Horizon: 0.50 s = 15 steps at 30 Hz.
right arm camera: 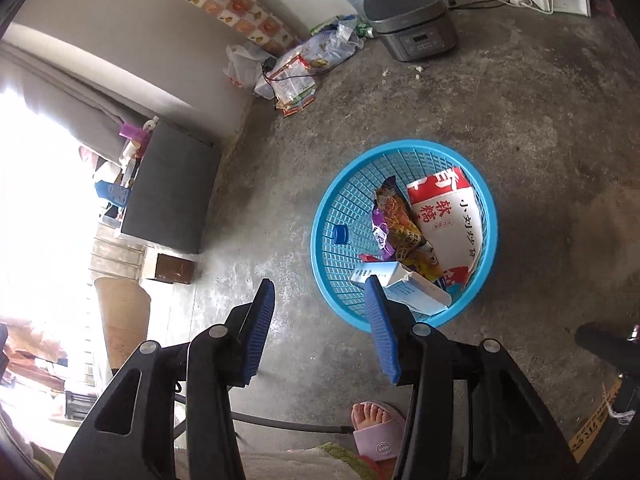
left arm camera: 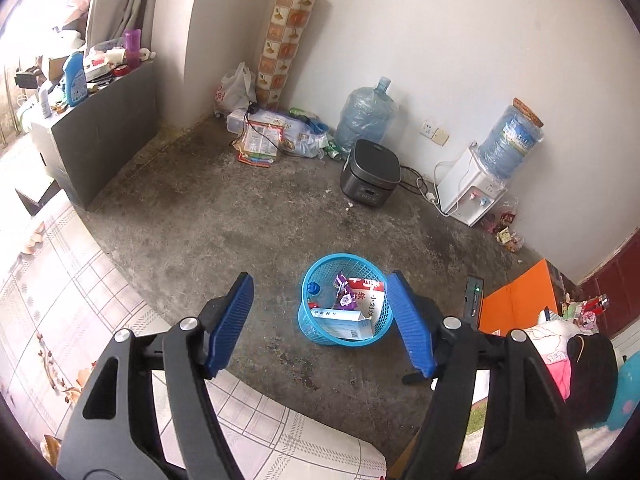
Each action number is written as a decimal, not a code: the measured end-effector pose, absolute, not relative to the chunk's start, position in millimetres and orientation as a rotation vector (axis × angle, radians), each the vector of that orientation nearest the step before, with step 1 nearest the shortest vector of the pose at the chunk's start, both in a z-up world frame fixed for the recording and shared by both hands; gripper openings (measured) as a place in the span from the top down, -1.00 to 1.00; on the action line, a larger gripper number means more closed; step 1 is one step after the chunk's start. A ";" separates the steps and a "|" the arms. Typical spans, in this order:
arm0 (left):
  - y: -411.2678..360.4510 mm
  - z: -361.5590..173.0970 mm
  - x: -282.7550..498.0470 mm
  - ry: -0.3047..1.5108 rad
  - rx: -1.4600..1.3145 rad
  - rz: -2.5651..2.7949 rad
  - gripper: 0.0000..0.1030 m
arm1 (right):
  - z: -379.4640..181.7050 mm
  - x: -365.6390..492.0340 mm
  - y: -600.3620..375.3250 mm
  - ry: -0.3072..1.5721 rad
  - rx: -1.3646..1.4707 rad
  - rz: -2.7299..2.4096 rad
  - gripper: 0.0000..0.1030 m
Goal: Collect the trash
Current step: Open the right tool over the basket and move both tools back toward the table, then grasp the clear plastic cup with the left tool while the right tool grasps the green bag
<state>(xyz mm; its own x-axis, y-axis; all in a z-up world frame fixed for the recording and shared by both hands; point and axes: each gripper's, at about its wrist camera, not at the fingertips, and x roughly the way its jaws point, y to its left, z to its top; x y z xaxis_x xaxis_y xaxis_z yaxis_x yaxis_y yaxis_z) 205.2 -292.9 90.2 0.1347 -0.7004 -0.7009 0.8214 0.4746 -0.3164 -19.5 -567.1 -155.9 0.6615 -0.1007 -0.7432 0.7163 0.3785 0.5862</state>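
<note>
A blue plastic basket (left arm camera: pixel 318 330) stands on the concrete floor. It also shows in the right wrist view (right arm camera: pixel 344 200). It holds a white and red bag (right arm camera: pixel 444 216), a snack wrapper (right arm camera: pixel 400 224), a white and blue box (right arm camera: pixel 404 286) and a bottle cap (right arm camera: pixel 340 234). My left gripper (left arm camera: pixel 320 324) is open and empty, held above and short of the basket. My right gripper (right arm camera: pixel 320 330) is open and empty, just left of the basket's near rim.
A rice cooker (left arm camera: pixel 370 178), water jugs (left arm camera: pixel 364 114), a dispenser (left arm camera: pixel 470 186) and loose packets (left arm camera: pixel 260 142) lie along the far wall. A dark cabinet (left arm camera: pixel 100 132) stands at left. A patterned cloth (left arm camera: pixel 80 320) lies below my left gripper. A sandalled foot (right arm camera: pixel 376 426) is near.
</note>
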 end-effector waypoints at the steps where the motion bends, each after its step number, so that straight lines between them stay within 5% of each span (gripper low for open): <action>1: -276.2 99.7 202.7 0.881 0.136 -1.098 -0.35 | -140.4 -17.8 -557.8 0.666 1.003 -0.571 0.08; 7: -169.3 140.2 177.8 0.684 0.072 -0.964 -0.50 | -47.9 -1.6 -485.6 0.561 0.657 -0.483 -0.53; 15: -41.5 123.8 148.3 0.655 -0.007 -0.775 -0.52 | 7.5 31.3 -376.3 0.577 0.588 -0.063 -0.54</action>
